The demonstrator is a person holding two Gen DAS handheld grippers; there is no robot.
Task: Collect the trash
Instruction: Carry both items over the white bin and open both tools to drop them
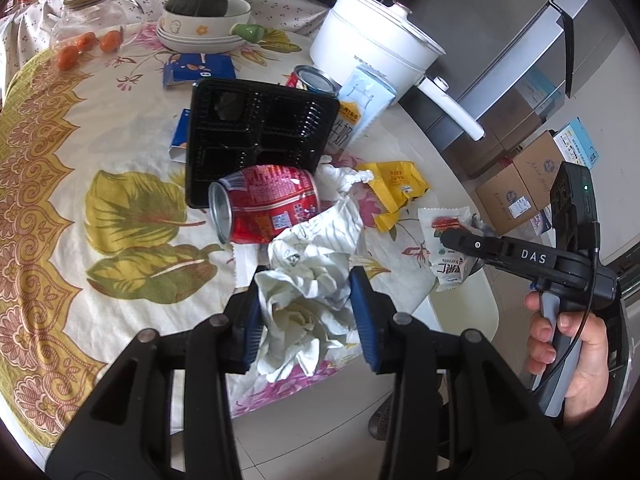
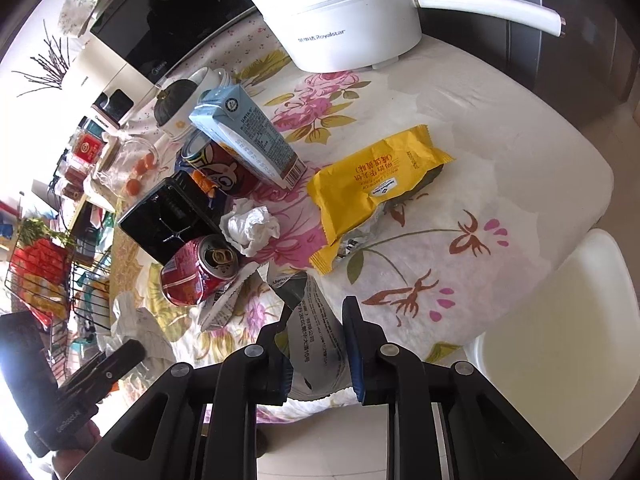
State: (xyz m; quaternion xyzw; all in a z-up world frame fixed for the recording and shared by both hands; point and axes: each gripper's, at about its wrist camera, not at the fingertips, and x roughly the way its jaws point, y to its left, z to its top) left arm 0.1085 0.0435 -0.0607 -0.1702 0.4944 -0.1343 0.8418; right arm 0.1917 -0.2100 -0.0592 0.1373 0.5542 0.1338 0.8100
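Floral-cloth desk w/ litter: left gripper fingers clenched on crumpled paper at near edge, right gripper fingers clenched on white snack wrapper near red can.

Glossy metal can; crumpled, seemingly paper tissue; cloth tablecloth

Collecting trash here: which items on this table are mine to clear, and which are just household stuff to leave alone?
Trash:
crumpled paper, in left gripper
snack wrapper, in right gripper
red can
black tray
yellow wrapper
milk carton
tissue wad

Leave:
white pot
squash
bowls
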